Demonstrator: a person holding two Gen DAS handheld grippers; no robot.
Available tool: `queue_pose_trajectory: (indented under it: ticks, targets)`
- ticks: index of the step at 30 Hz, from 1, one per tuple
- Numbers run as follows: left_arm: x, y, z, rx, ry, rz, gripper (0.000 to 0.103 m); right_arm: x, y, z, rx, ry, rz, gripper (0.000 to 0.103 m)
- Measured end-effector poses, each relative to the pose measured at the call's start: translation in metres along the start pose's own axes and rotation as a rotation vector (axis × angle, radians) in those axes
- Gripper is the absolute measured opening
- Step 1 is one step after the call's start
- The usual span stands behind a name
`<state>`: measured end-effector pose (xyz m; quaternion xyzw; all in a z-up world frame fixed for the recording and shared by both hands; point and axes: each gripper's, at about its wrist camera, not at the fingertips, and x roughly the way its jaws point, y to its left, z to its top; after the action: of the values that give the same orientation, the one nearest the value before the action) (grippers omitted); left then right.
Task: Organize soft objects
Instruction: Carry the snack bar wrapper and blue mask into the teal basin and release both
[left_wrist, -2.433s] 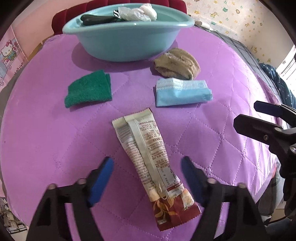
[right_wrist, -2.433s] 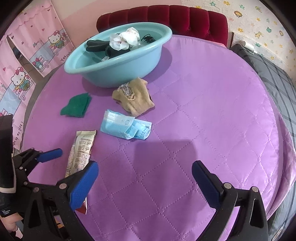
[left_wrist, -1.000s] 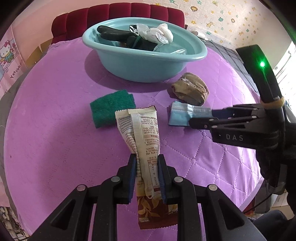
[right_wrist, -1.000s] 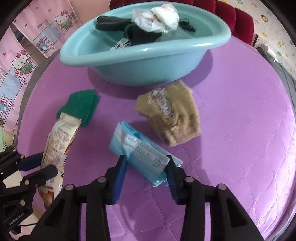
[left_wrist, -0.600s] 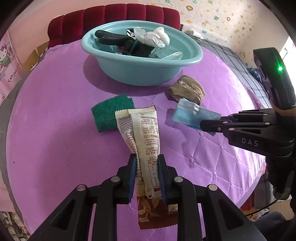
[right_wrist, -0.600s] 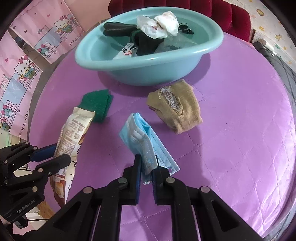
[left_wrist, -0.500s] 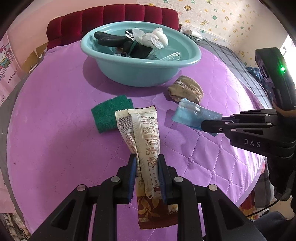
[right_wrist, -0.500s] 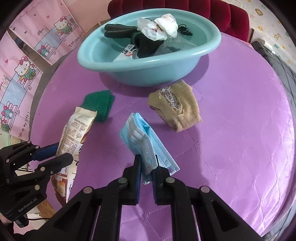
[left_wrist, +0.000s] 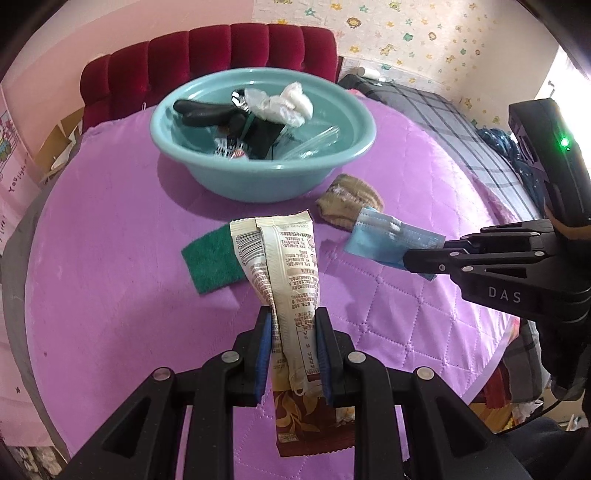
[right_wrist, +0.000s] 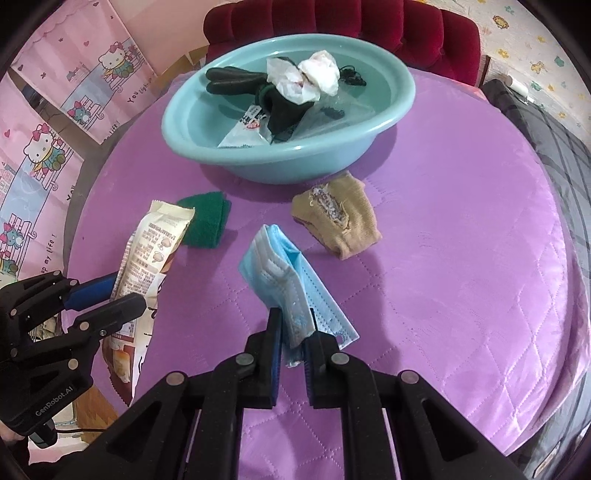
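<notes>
My left gripper (left_wrist: 291, 325) is shut on a cream and maroon snack wrapper (left_wrist: 286, 266) and holds it above the purple quilted table (left_wrist: 110, 295). My right gripper (right_wrist: 293, 325) is shut on a folded blue face mask (right_wrist: 284, 273), lifted off the table. The mask (left_wrist: 388, 240) and right gripper (left_wrist: 417, 258) show at the right of the left wrist view. The wrapper (right_wrist: 147, 251) and left gripper (right_wrist: 118, 295) show at the left of the right wrist view. A teal basin (right_wrist: 384, 110) at the back holds several soft items.
A green scouring pad (left_wrist: 210, 262) (right_wrist: 207, 221) and a tan sock (right_wrist: 340, 221) (left_wrist: 347, 203) lie on the table in front of the basin. A red padded chair (left_wrist: 207, 62) stands behind it. A checked bed (left_wrist: 461, 140) is to the right.
Both grippers closed on their items and lifted them: the left on the wrapper, the right on the mask. Both have since risen and moved toward the basin.
</notes>
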<state>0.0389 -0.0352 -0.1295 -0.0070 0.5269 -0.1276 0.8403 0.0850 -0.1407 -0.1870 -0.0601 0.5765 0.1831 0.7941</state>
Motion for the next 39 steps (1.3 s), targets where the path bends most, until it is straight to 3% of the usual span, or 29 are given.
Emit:
queue_pose_trajectory:
  ticks: [22, 39]
  targets:
    - [-0.044, 0.002, 0.049, 0.054, -0.113, -0.011, 0.024, -0.066, 0.01, 0.031, 0.015, -0.116, -0.03, 0.01]
    - [-0.026, 0.027, 0.113, 0.065, -0.148, 0.005, 0.024, -0.077, -0.003, 0.107, 0.039, -0.204, -0.052, 0.01]
